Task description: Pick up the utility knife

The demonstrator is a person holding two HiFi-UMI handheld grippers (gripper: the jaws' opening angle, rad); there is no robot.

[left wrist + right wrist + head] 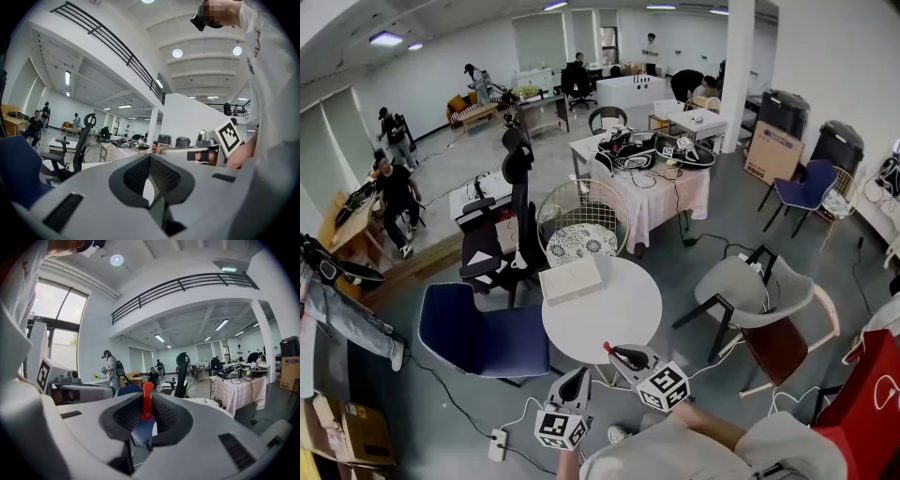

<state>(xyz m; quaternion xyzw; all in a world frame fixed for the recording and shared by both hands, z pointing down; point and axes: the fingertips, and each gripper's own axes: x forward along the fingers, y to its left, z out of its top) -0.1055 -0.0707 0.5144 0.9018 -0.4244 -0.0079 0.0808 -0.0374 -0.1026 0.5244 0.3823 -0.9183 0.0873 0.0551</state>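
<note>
The utility knife (pixel 628 357), red with a black body, is clamped in my right gripper (pixel 619 354), which hangs just off the near edge of the round white table (pixel 628 300). In the right gripper view the knife (pixel 147 401) stands upright as a thin red strip between the dark pads of the right gripper (pixel 147 414). My left gripper (pixel 577 377) hovers beside it to the left, below the table's near edge. Seen in its own view, the left gripper (pixel 150 157) has its pads meeting at the tips with nothing between them.
A white box (pixel 572 279) lies on the table's far left part. A blue chair (pixel 483 333) stands left of the table, a grey and red chair (pixel 769 319) right of it, a wire chair (pixel 581 225) behind. A power strip (pixel 497 444) lies on the floor.
</note>
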